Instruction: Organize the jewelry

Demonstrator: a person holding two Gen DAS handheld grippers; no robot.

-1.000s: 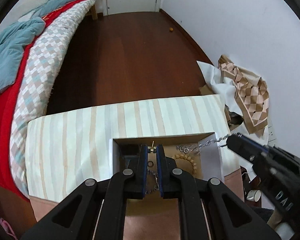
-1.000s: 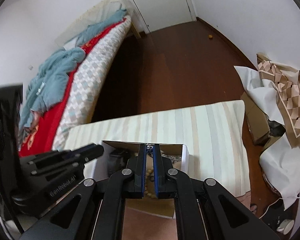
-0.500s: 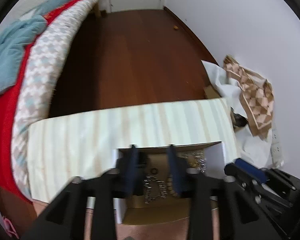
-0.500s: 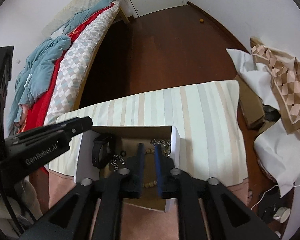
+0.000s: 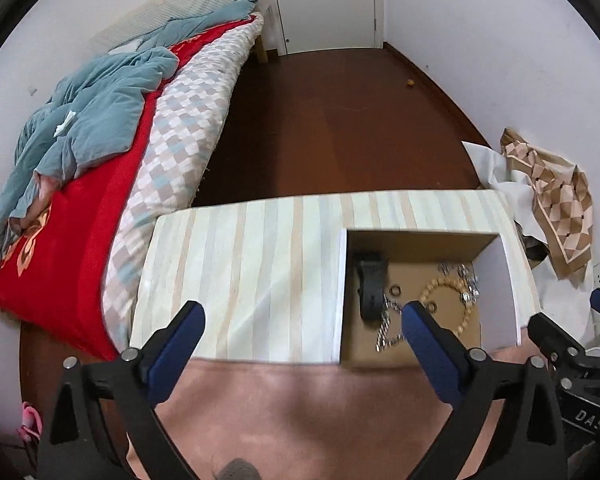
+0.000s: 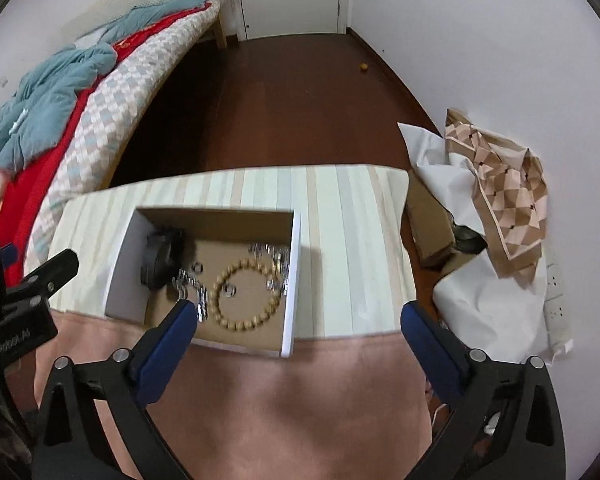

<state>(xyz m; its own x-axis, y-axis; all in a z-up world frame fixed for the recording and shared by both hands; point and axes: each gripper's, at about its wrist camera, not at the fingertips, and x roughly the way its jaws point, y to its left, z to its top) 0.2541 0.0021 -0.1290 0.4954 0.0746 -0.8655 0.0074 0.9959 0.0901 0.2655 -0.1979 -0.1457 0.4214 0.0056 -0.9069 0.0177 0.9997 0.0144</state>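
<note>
An open cardboard box with white walls point(image 5: 512, 280) point(image 6: 124, 268) sits on a striped cloth point(image 5: 252, 272). Inside lie a black watch point(image 5: 370, 284) point(image 6: 160, 256), a wooden bead bracelet point(image 5: 452, 300) point(image 6: 248, 296), silver chains point(image 5: 388, 328) point(image 6: 190, 284) and small rings point(image 5: 395, 290) point(image 6: 229, 290). My left gripper point(image 5: 302, 308) hovers over the cloth at the box's left front. Its jaws are opening with nothing between them. My right gripper point(image 6: 298, 307) hangs over the box's right front corner. Its jaws are opening too and are empty.
A pink cloth point(image 5: 300, 400) covers the near part of the surface. A bed with a red cover and blue-grey blanket point(image 5: 100, 140) runs along the left. White paper and a patterned cloth point(image 6: 508, 192) lie on the floor at the right, beside a power strip point(image 6: 556, 292).
Both grippers went from shut to wide open and drew back from the box. The silver chain that stretched over the box's edge to the right gripper now lies inside.
</note>
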